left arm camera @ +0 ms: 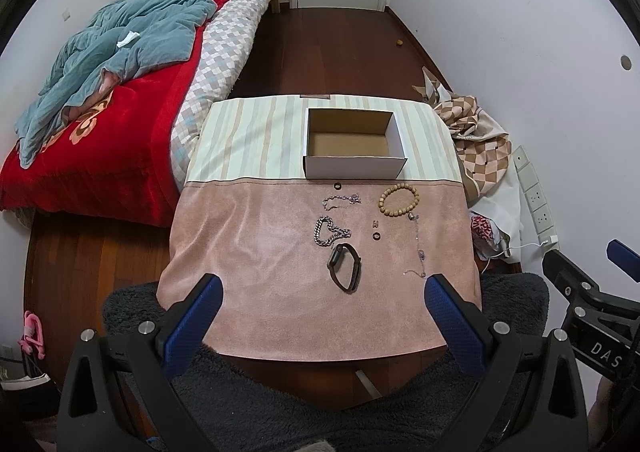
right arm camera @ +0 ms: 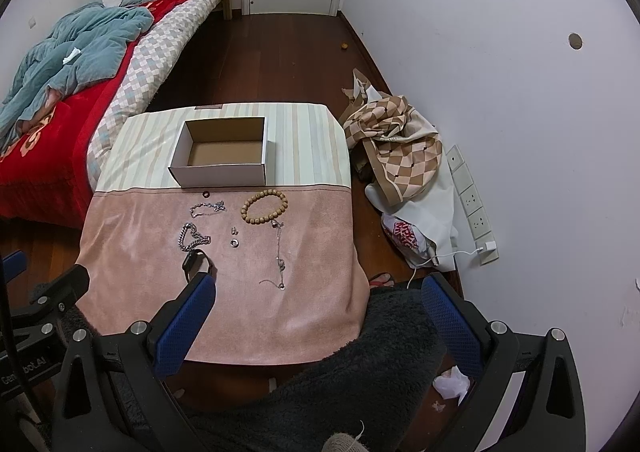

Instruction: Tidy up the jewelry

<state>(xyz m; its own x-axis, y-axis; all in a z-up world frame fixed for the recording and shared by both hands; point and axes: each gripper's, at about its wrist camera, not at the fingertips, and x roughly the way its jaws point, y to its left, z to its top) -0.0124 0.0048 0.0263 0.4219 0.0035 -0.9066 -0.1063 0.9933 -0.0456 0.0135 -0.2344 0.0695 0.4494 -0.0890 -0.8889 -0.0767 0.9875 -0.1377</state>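
- Two grippers, both held low over the near edge of the table: the left gripper (left arm camera: 322,306) with its blue pads spread wide and nothing between them; the right gripper (right arm camera: 318,306) likewise spread wide and empty.
- One small table (left arm camera: 248,252), covered with a cloth that is pink at the near half and pale-striped at the far half.
- One white cardboard box (left arm camera: 354,168), open-topped and empty, standing on the striped half.
- One wooden bead bracelet (left arm camera: 399,200), lying in a ring on the pink half just in front of the box's right corner.
- One chunky silver chain (left arm camera: 330,233), heaped left of centre, with a finer silver chain (left arm camera: 342,201) beyond it.
- One black smartwatch (left arm camera: 345,266), nearest the grippers, its band touching the chunky chain's end.
- One thin necklace (right arm camera: 280,252), strung out from the bead bracelet toward the near edge.
- Three small rings (too small to tell apart well): a dark ring (left arm camera: 338,185) by the box front, another ring (left arm camera: 375,236) at centre, and a tiny piece (left arm camera: 375,223) just beyond it.
- One bed (left arm camera: 120,156) with red blanket, left of the table.
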